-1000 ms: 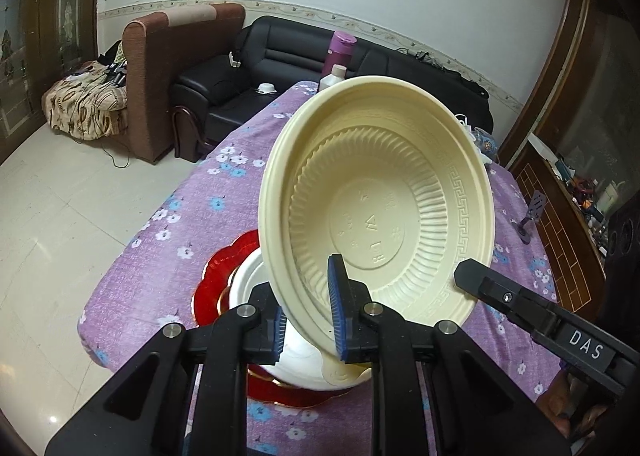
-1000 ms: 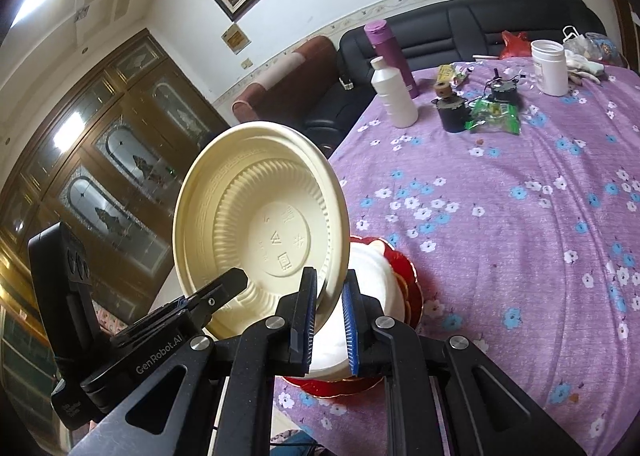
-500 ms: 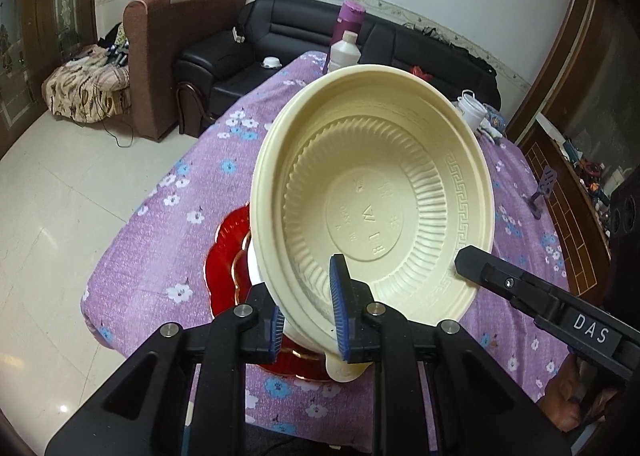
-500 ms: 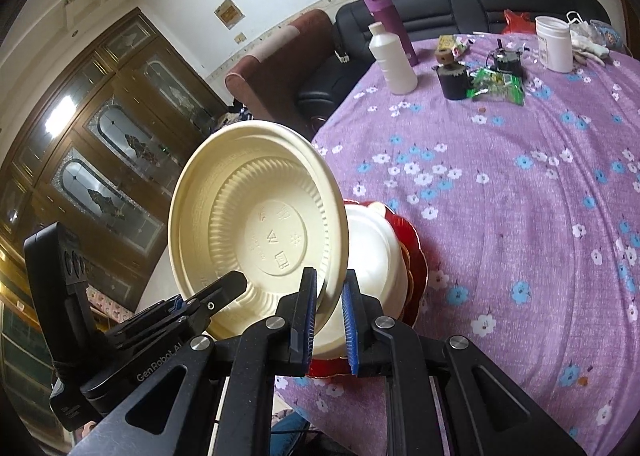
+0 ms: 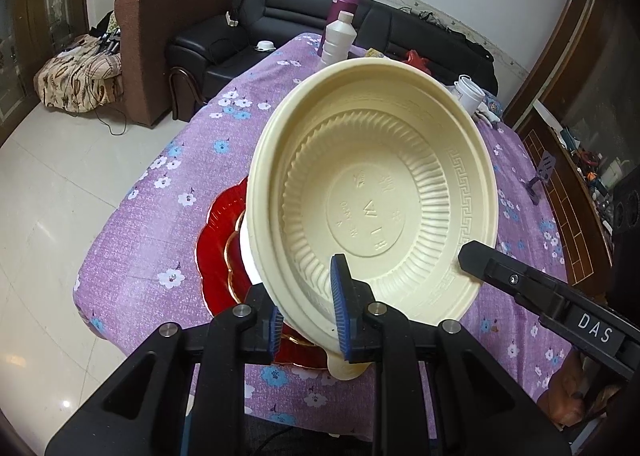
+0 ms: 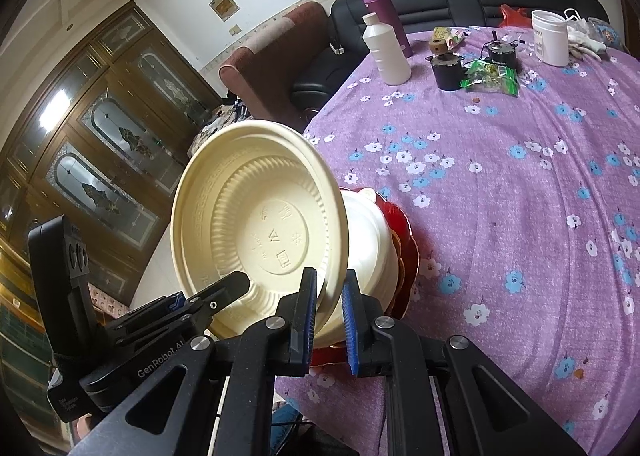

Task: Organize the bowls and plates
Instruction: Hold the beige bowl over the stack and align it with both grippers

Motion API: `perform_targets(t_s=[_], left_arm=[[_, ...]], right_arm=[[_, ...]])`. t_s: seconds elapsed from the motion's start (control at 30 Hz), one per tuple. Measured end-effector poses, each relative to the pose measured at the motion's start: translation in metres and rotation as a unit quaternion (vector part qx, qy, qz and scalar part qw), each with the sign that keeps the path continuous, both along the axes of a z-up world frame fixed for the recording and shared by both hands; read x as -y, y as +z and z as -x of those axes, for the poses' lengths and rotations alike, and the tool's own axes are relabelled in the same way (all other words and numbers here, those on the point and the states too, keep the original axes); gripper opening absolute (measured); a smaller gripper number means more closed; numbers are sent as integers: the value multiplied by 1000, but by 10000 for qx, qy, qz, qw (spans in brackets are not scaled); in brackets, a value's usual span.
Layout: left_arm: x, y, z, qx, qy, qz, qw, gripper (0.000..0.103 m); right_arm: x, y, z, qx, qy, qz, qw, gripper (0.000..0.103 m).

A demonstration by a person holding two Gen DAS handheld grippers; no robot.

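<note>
A cream plastic bowl (image 5: 372, 200) hangs tilted over the near left corner of the table, its inside facing both cameras. My left gripper (image 5: 308, 312) is shut on its near rim, one pad inside and one outside. My right gripper (image 6: 330, 308) is shut on another part of the same rim of the cream bowl (image 6: 256, 232). Just beneath it, a white bowl (image 6: 368, 240) sits on a red scalloped plate (image 6: 408, 256). The red plate (image 5: 218, 248) shows left of the cream bowl in the left wrist view. The cream bowl hides most of the white bowl.
The table has a purple flowered cloth (image 6: 500, 184). At its far end stand a white bottle (image 6: 386, 52), a purple flask (image 6: 378, 4), a black pot (image 6: 448, 70), a green packet (image 6: 490, 78) and a white jar (image 6: 550, 36). The table edge and tiled floor (image 5: 60, 196) lie left.
Both grippers have sunk with the cream bowl, which now hangs lower and closer over the white bowl and red plate. Both views tilt further down.
</note>
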State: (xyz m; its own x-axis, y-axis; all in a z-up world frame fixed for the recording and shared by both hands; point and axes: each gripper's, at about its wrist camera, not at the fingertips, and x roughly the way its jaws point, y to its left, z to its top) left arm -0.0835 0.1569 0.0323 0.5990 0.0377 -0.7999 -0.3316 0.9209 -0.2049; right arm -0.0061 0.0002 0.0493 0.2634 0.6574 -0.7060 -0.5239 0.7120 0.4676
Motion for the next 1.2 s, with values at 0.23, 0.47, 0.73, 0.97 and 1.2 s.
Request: perform_targets(t_s=[0.23,0.47,0.73,0.97,1.2], left_arm=[[-1,-3,-4,-188,-127,129,9997,21],[-5,-6,-6,-304,-173,305,9989,21],[-7,-11,-8,-403,-173,393,9983,21],[-9,-14,-9,-459,-175,420,9979,21],[-13,-18,-13,-541,-176,512,9971,21]], right_arm=[[0,0,0,-33,31,78,10000,12],[-1,1,0,-60,77,124,9999,12],[-4,-3,-1,-111,97,168,9998,12],[-5,-6,-3,-162,112,197,9996,12],[-7,-10,-6,-225,122,218,9994,12]])
